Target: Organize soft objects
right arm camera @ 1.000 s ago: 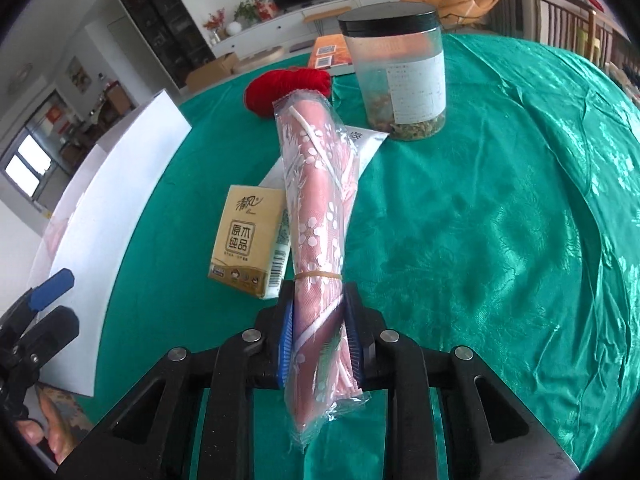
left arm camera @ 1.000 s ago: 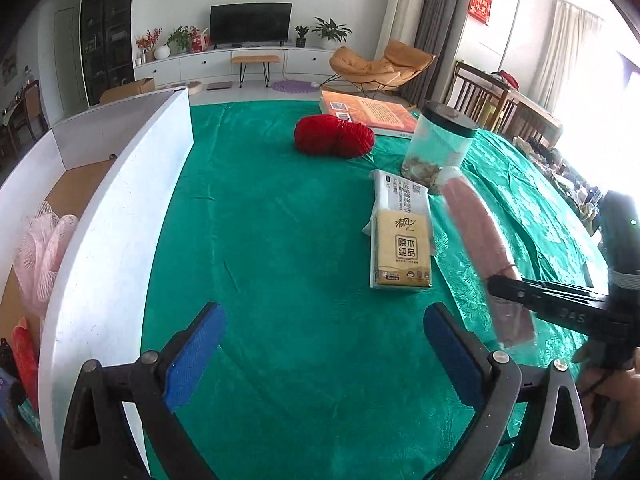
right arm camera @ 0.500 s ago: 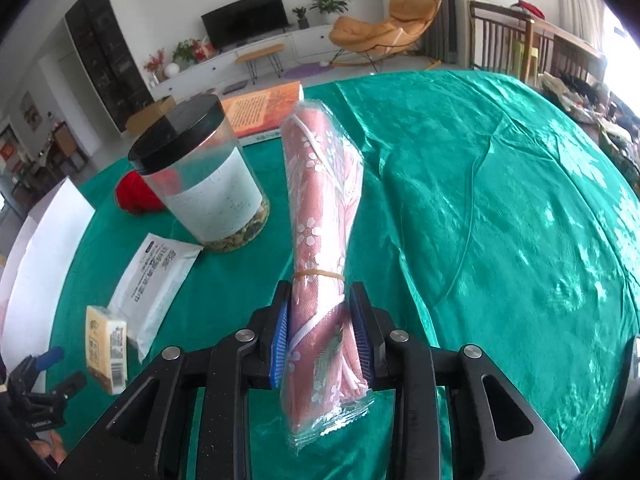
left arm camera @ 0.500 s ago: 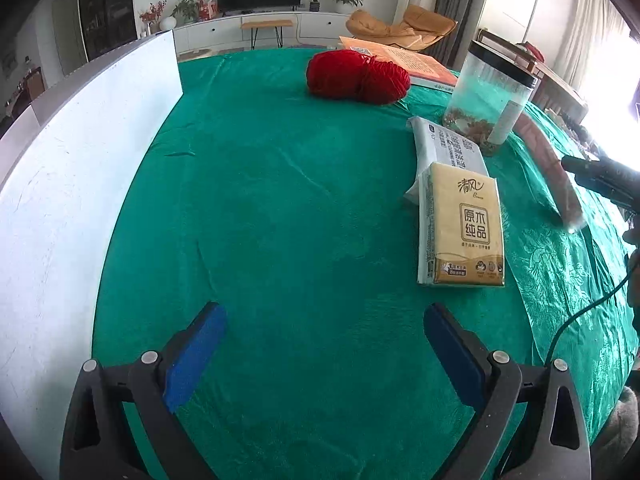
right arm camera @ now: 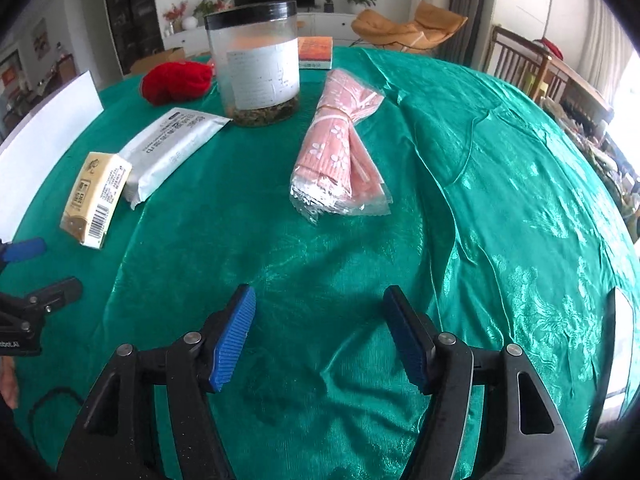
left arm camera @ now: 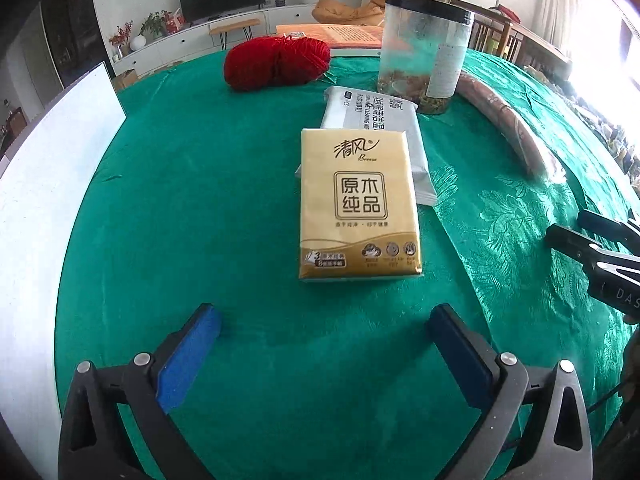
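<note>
A pink flowered cloth roll in clear wrap [right arm camera: 340,152] lies on the green tablecloth, right of a clear jar; it also shows in the left wrist view [left arm camera: 508,124]. My right gripper [right arm camera: 320,332] is open and empty, just short of the roll. A yellow tissue pack [left arm camera: 358,204] lies partly on a white wipes pack [left arm camera: 376,120], directly ahead of my open, empty left gripper [left arm camera: 328,344]. Both packs show in the right wrist view, the tissue pack [right arm camera: 96,196] and the wipes pack [right arm camera: 172,148]. Red yarn [left arm camera: 276,62] lies farther back.
A clear jar with a black lid [left arm camera: 424,52] stands behind the wipes pack. A white box wall [left arm camera: 44,184] runs along the left. An orange book [left arm camera: 340,36] lies at the far edge. The right gripper's body [left arm camera: 600,256] shows at the right edge.
My right gripper has opened and let go of the pink roll, which now lies on the cloth beside the jar. My left gripper has moved closer to the tissue pack.
</note>
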A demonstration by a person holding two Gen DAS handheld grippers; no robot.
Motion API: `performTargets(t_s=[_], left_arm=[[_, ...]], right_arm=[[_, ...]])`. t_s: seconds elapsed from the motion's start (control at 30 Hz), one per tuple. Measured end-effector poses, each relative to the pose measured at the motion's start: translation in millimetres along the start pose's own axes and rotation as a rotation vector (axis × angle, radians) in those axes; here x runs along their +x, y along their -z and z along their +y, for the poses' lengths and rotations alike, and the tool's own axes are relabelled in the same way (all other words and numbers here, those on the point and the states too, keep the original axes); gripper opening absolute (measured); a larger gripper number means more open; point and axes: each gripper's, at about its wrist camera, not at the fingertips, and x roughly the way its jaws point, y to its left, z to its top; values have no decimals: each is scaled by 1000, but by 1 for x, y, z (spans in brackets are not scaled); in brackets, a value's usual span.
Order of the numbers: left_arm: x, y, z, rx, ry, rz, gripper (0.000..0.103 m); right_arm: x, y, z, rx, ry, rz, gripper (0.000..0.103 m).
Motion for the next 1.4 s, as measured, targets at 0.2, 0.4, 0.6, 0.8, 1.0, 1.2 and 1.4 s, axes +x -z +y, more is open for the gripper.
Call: performTargets(t_s=[0.2,0.4,0.6,0.8,1.0,1.2,1.4], left_arm=[[21,-31,-10,-61,-41,-29,103],[25,-34,-8,-77,-44,-65,103],[25,-33,-8,-75,-49,-69,103],[25,-33,-9,-75,-48,-68,103],[25,-33,-9,-75,-49,-69,103],[25,-33,-9,-75,-48,-69,103],[25,-33,-9,-75,-49,-69,103]], right_arm=[[24,-24,-15,70,36,-3,90],[26,-24,-18,87,39,-25,93],[26,-24,-19,86,39,-24,93],[26,-23,-18,86,39,-24,93],[26,-23,-18,86,39,-24,93],[26,-23,-18,86,38,-24,93],[26,-23,-18,85,38,-24,93]])
